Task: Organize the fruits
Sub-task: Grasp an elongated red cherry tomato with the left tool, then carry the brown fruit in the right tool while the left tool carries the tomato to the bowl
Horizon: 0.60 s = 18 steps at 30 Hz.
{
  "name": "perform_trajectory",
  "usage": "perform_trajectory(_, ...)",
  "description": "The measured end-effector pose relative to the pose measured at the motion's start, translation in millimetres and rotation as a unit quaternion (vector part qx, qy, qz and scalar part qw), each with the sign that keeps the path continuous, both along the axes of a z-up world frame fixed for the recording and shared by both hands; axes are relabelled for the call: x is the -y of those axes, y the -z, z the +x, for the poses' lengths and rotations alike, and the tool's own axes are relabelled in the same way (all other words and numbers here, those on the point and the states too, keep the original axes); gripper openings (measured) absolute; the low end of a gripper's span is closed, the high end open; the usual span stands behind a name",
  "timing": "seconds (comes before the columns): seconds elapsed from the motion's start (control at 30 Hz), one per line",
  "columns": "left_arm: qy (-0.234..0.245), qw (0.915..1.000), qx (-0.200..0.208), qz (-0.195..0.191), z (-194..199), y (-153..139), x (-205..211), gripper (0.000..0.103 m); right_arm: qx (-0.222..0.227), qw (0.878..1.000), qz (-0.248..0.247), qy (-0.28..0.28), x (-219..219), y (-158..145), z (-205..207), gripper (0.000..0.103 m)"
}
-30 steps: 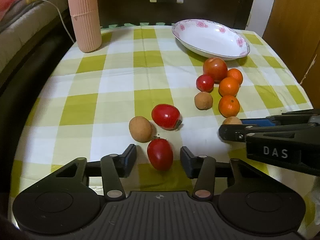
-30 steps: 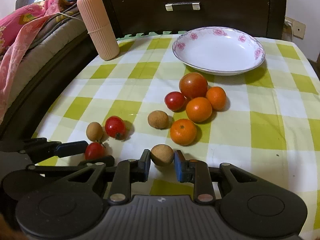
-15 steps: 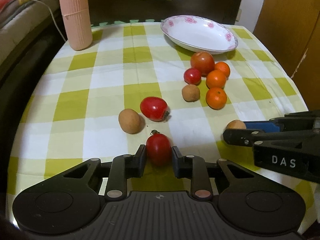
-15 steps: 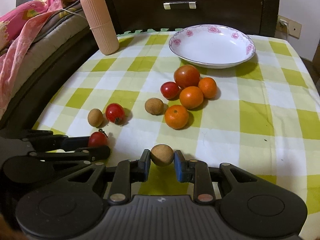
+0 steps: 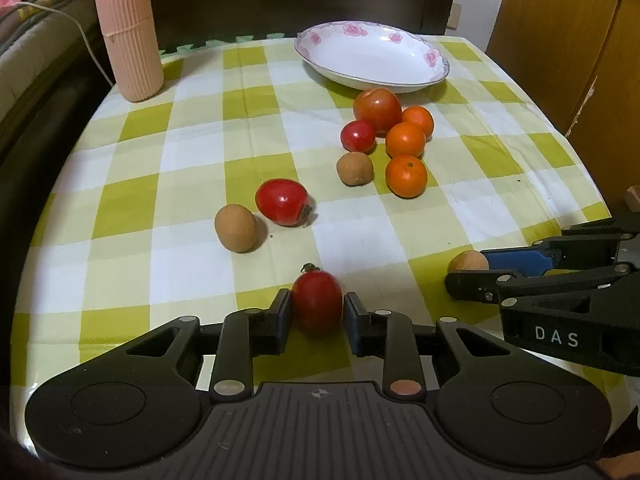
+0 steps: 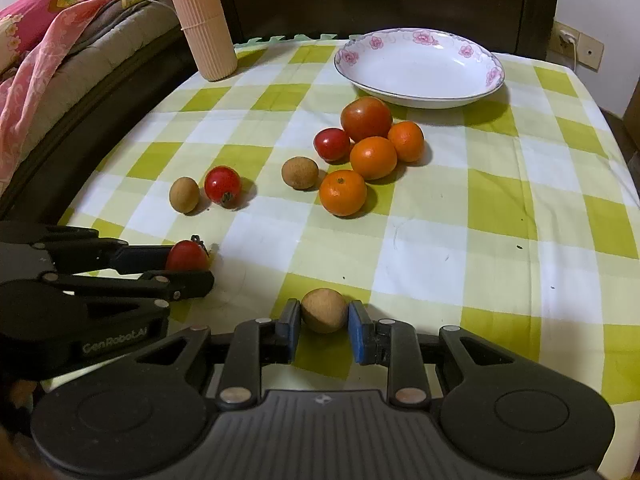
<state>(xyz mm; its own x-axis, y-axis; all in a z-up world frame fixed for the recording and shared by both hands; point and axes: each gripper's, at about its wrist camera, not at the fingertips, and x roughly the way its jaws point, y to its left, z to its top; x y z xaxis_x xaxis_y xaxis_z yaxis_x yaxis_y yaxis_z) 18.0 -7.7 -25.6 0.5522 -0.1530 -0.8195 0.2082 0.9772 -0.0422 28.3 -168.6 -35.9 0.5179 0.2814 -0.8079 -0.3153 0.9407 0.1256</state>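
Now clamped tight in the left gripper (image 5: 316, 312): a small oval red tomato (image 5: 317, 303), with both black pads touching its sides. Wide open around that tomato a second ago, closed on it by half a second ago, and holding the same way now. Seen from the right wrist too, pinched at the tip of the left gripper (image 6: 188, 266), near the front-left edge of the yellow and white checked tablecloth (image 6: 500, 216).

Held in the right gripper (image 6: 323, 320): a round brown fruit (image 6: 323, 310), squeezed between the blue pads, same as a second ago. Looks a bit higher over the cloth than before.

Left on the cloth, not moved: a brown egg-shaped fruit (image 5: 236, 228) right beside a second red tomato (image 5: 282, 202). Farther back, a bunch close together: another brown fruit (image 5: 355, 168), three orange tangerines (image 5: 406, 140), a small dark red tomato (image 5: 358, 136) and a big red tomato (image 5: 377, 109).

Behind the bunch, a white dish with pink flowers on its rim (image 5: 434, 58), nothing in it. At the back left, standing up straight, a tall pink ribbed tube (image 5: 127, 32).
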Motion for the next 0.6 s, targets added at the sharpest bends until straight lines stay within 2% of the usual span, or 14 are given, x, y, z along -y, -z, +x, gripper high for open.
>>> perform_trajectory(0.1,0.002,1.0000,0.003,0.001,1.0,0.8,1.1,0.049,0.005,1.000,-0.003,-0.002,-0.9,0.7,-0.4,0.025)
perform_trajectory(0.37,-0.002,1.0000,0.005,0.007,-0.4,1.3,2.1,0.051,0.008,1.000,-0.001,-0.006,-1.1,1.0,0.1,0.027)
perform_trajectory(0.5,-0.002,0.9999,0.006,0.012,-0.6,1.0,4.1,0.048,0.010,1.000,0.001,-0.004,-1.1,1.5,0.9,0.027)
perform_trajectory(0.6,-0.004,0.9999,0.004,0.013,-0.3,0.0,3.1,0.037,0.011,1.000,-0.007,0.001,-2.4,1.2,1.2,0.026)
